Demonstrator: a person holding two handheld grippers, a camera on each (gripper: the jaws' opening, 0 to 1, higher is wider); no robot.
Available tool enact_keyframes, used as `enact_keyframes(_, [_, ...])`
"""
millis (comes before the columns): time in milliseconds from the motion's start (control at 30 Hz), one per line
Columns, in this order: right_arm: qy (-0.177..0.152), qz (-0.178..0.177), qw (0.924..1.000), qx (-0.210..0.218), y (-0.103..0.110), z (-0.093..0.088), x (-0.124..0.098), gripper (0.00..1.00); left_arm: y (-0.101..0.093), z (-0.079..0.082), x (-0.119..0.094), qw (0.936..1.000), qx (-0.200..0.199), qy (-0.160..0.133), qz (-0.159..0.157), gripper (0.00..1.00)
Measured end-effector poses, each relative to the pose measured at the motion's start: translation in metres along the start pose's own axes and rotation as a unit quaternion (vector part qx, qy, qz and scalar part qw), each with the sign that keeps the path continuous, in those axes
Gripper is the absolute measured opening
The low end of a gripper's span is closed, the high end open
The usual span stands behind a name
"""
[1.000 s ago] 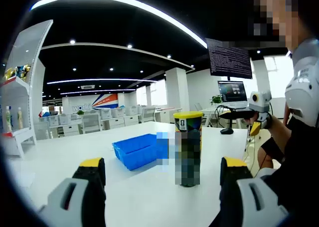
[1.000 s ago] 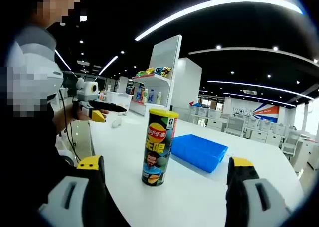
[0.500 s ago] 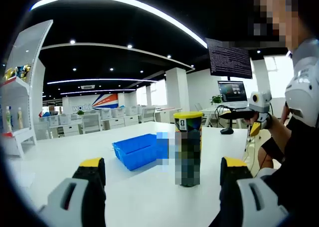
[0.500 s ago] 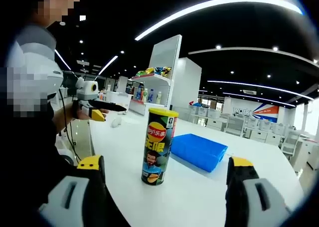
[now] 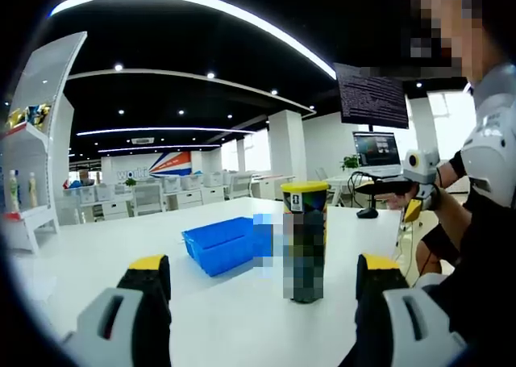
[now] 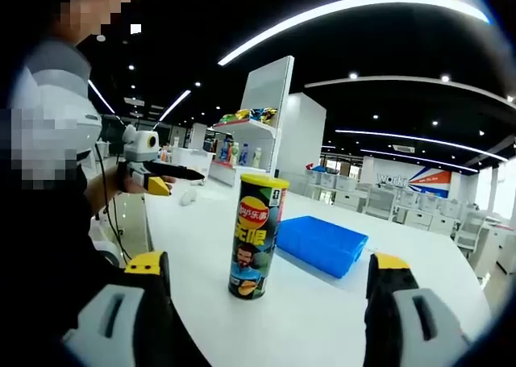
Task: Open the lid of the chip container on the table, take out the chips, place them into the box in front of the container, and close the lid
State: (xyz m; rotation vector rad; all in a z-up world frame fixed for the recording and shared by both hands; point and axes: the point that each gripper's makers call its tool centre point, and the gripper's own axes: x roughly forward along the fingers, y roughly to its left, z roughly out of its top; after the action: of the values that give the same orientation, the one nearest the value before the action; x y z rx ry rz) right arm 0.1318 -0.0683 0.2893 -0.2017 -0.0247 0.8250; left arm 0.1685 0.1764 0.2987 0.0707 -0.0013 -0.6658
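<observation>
Chip container point(image 6: 256, 236) dark, yellow lid point(image 6: 264, 181); box point(image 6: 321, 243) blue; table point(image 6: 322, 319) white.

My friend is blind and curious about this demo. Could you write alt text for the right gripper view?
A tall chip container with its yellow lid on stands upright on a white table, with a blue box lying behind it. The right gripper is open and held short of the container, its yellow-tipped jaws wide apart; at left, the left gripper is held by a person's hand.
</observation>
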Motion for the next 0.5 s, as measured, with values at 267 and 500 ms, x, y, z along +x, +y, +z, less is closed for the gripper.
enact_keyframes(267, [-0.031,0.022,0.9992,-0.008,0.001,0.024,0.014,0.95,-0.015,0.006,0.020,0.9987,-0.028,-0.028,-0.031,0.95])
enact_keyframes(500, [-0.063,0.064,0.9958,-0.020,0.008,0.053,0.047,0.95,-0.041,-0.005,0.063,0.9955,-0.041,-0.030,-0.080,0.95])
